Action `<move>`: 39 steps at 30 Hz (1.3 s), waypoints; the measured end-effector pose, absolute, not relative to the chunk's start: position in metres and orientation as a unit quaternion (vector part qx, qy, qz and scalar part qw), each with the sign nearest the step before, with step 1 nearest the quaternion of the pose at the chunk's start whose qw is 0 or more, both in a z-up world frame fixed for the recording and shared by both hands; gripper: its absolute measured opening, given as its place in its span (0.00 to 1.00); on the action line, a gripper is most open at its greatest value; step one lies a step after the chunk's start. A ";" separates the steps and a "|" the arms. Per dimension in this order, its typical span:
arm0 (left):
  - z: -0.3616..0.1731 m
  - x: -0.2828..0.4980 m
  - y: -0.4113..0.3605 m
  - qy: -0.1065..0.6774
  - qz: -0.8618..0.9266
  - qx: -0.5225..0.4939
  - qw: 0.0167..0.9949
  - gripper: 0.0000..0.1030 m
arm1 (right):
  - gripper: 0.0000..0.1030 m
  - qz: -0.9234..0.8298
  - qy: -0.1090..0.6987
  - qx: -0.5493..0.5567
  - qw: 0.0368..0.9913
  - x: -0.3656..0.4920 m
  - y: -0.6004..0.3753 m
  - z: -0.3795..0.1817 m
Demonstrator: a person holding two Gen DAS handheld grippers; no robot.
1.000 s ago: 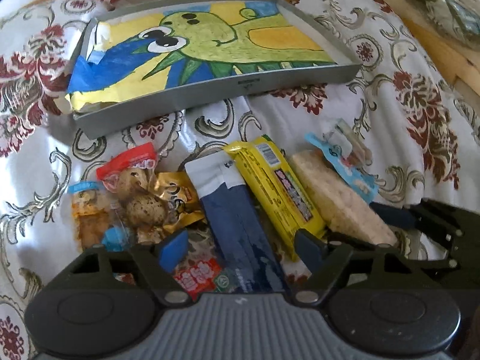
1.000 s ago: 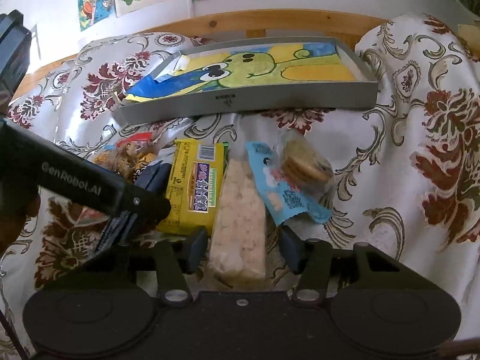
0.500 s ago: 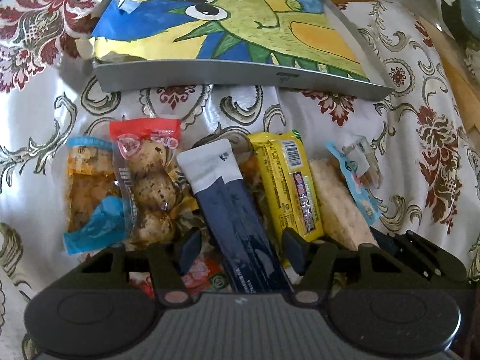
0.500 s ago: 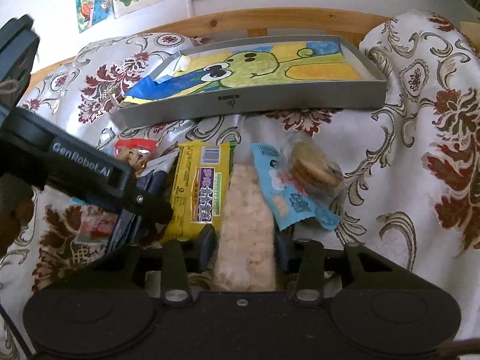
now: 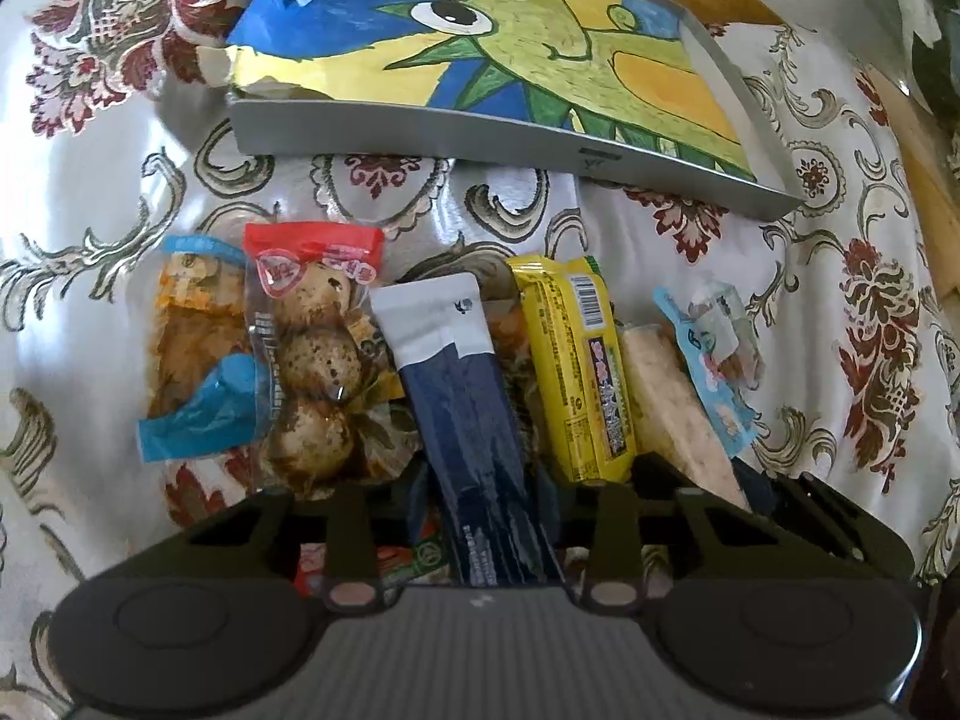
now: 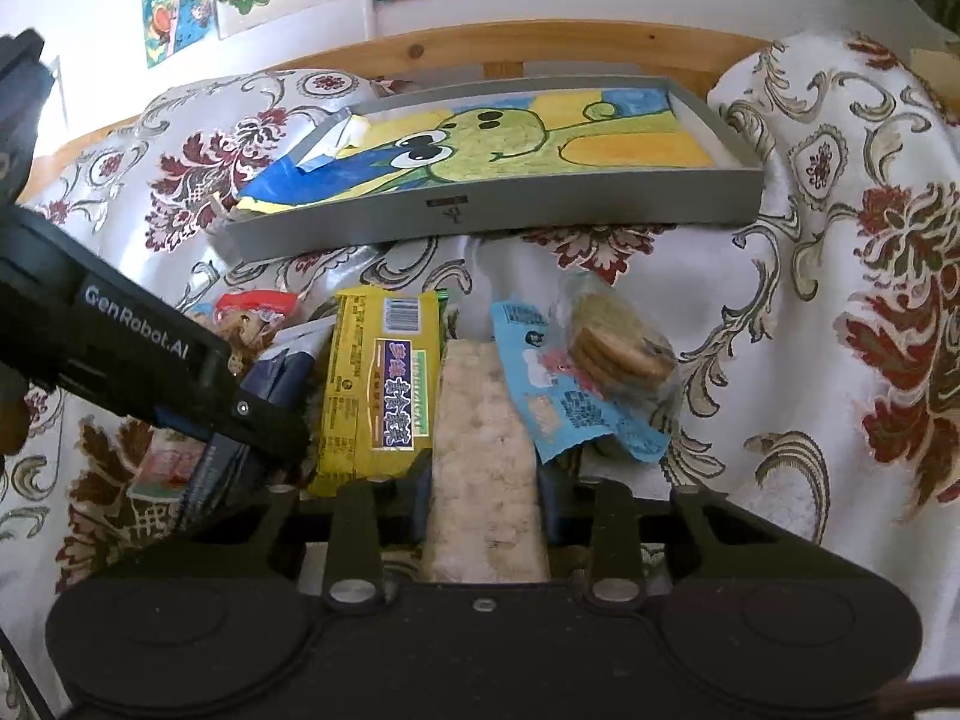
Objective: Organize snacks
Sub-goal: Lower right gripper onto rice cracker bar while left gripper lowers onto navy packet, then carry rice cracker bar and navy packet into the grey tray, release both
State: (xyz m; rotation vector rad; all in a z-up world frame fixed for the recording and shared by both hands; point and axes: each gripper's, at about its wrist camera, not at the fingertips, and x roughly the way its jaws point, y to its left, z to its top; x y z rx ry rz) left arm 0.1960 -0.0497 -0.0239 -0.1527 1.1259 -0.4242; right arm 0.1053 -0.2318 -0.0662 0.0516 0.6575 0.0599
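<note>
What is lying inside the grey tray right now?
The grey tray holds only a frog drawing lining its floor, its left end crumpled; no snack is in it. Whatever lies under the paper is covered and cannot be seen.

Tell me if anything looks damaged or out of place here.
The dinosaur drawing lining the grey tray is torn and curled up at its left end. The snacks lie bunched and overlapping on the tablecloth, none in the tray.
</note>
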 end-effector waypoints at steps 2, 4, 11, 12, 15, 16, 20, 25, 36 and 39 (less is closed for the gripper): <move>-0.022 0.194 -0.049 0.530 -0.195 -0.076 0.822 0.36 | 0.34 0.031 0.321 0.019 0.946 0.102 -0.230 -0.065; -0.019 0.192 -0.048 0.531 -0.192 -0.082 0.821 0.34 | 0.34 0.036 0.319 0.013 0.947 0.099 -0.228 -0.063; -0.007 0.180 -0.049 0.529 -0.186 -0.089 0.823 0.32 | 0.33 0.045 0.295 -0.027 0.954 0.086 -0.220 -0.051; -0.006 0.178 -0.048 0.529 -0.184 -0.091 0.823 0.32 | 0.33 0.044 0.291 -0.034 0.955 0.084 -0.219 -0.050; -0.001 0.171 -0.047 0.530 -0.178 -0.094 0.824 0.32 | 0.33 0.043 0.281 -0.041 0.958 0.080 -0.219 -0.044; 0.001 0.169 -0.047 0.531 -0.174 -0.092 0.824 0.32 | 0.33 0.043 0.278 -0.043 0.959 0.079 -0.219 -0.042; 0.010 0.159 -0.044 0.539 -0.158 -0.094 0.822 0.32 | 0.33 0.046 0.261 -0.044 0.963 0.073 -0.219 -0.034; 0.021 0.147 -0.039 0.532 -0.148 -0.099 0.828 0.32 | 0.33 0.059 0.232 -0.052 0.970 0.066 -0.216 -0.025; 0.047 0.147 -0.021 0.479 -0.141 -0.122 0.858 0.32 | 0.33 0.073 0.187 -0.049 0.979 0.061 -0.214 -0.008; 0.053 0.158 -0.019 0.458 -0.147 -0.122 0.868 0.32 | 0.33 0.068 0.184 -0.048 0.979 0.070 -0.216 -0.005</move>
